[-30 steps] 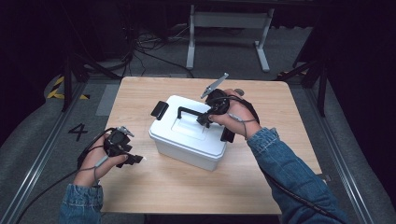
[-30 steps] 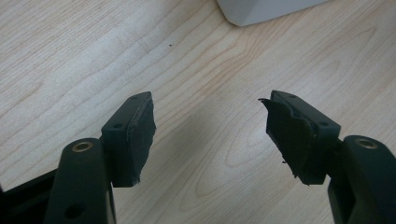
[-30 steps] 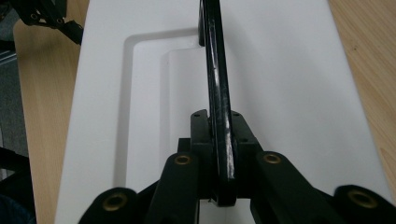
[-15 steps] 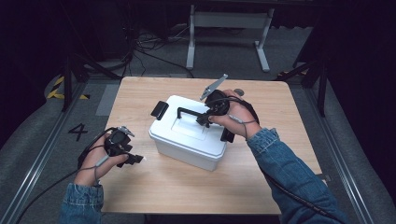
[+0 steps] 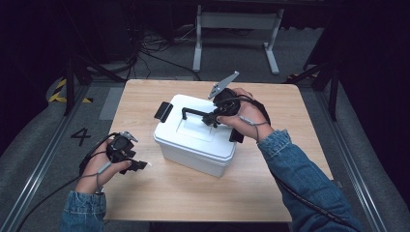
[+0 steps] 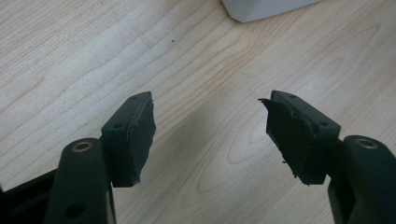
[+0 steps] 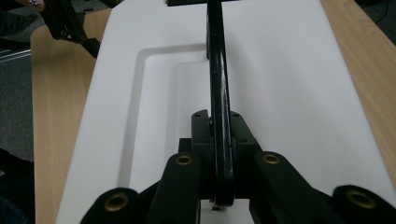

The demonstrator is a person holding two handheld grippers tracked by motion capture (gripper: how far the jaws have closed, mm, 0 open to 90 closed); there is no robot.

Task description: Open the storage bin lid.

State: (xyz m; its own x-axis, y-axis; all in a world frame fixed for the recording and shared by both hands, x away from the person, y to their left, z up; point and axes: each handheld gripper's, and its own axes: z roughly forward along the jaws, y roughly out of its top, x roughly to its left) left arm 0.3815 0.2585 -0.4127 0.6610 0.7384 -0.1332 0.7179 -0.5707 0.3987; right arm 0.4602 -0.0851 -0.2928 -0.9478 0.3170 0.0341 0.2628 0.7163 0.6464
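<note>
Gripping the box's black handle [image 7: 219, 93], the right claw [image 7: 219, 140]; left claw [image 6: 210, 135] wide

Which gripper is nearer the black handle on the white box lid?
Right. The right gripper is shut on the black handle atop the white box. The left gripper is open, off the box's left side over the table.
</note>
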